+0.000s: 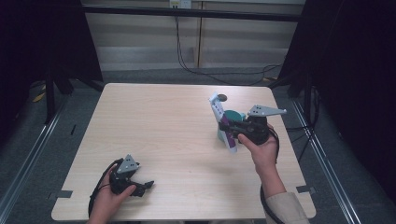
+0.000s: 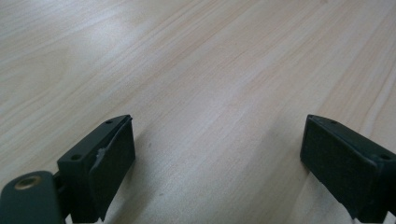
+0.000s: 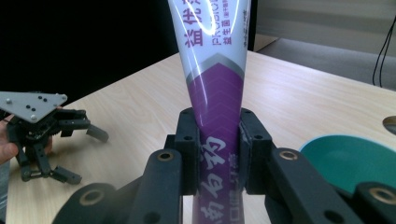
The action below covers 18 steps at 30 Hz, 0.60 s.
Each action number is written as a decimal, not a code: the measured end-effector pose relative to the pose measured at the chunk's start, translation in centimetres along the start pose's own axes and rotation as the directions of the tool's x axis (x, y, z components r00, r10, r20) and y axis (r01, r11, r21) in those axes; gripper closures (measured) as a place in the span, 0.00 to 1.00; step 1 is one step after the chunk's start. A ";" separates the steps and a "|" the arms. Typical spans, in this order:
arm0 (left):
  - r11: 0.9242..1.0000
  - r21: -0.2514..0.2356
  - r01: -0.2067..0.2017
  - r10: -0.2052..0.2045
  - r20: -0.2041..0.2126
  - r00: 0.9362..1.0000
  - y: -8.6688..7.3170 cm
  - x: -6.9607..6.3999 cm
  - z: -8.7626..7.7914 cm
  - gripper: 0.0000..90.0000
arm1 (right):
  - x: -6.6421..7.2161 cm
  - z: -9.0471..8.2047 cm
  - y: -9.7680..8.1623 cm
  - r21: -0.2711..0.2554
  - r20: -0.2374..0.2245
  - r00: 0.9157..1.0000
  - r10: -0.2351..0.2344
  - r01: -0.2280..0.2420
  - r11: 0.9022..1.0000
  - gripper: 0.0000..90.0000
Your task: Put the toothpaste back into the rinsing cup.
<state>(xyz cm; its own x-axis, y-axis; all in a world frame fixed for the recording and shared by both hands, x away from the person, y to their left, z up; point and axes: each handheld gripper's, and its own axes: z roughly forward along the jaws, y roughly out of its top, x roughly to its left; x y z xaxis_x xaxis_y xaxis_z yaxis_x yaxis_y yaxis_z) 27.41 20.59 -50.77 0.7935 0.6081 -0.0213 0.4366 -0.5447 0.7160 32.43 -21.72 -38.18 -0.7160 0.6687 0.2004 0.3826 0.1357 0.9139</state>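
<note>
Right gripper clamps a toothpaste tube above the table

The wooden table lies beneath both grippers. The teal cup stands just behind the right gripper, whose jaws pinch the white-and-purple tube, tilted. The left gripper rests on the table with jaws spread wide, nothing between them.

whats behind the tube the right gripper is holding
A teal cup stands just behind the white-and-purple tube, which the right hand-held gripper clamps. The tube and gripper cover most of the cup, so its contents cannot be seen.
</note>
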 end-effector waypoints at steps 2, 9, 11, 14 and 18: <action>1.000 0.000 0.000 0.000 0.000 1.000 0.0 0.0 0.0 0.11 | -0.2 -0.1 0.1 -0.015 -0.004 1.000 0.009 -0.009 1.000 0.81; 1.000 0.000 -0.001 0.001 -0.001 1.000 0.0 0.0 0.0 0.11 | -0.7 -0.2 0.5 -0.047 0.014 1.000 0.013 -0.012 0.999 0.81; 1.000 0.000 0.000 0.000 -0.001 1.000 0.0 0.0 0.0 0.11 | -0.9 -0.3 0.7 -0.062 0.027 1.000 0.014 -0.013 0.998 0.81; 1.000 0.000 0.000 0.000 -0.001 1.000 0.0 0.0 0.0 0.11 | -1.0 -0.4 0.9 -0.076 0.034 0.999 0.019 -0.016 0.997 0.81; 1.000 -0.001 0.000 0.000 0.000 1.000 0.0 0.0 0.0 0.11 | -1.1 -0.5 1.4 -0.094 0.063 0.998 0.015 -0.009 0.996 0.81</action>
<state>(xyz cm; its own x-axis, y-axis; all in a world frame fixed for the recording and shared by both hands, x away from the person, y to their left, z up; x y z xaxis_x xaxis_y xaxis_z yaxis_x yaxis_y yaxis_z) 27.42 20.59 -50.77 0.7936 0.6081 -0.0207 0.4360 -0.5447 0.7164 33.51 -22.62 -36.96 -0.6723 0.7151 0.1914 0.3324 0.0607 0.9412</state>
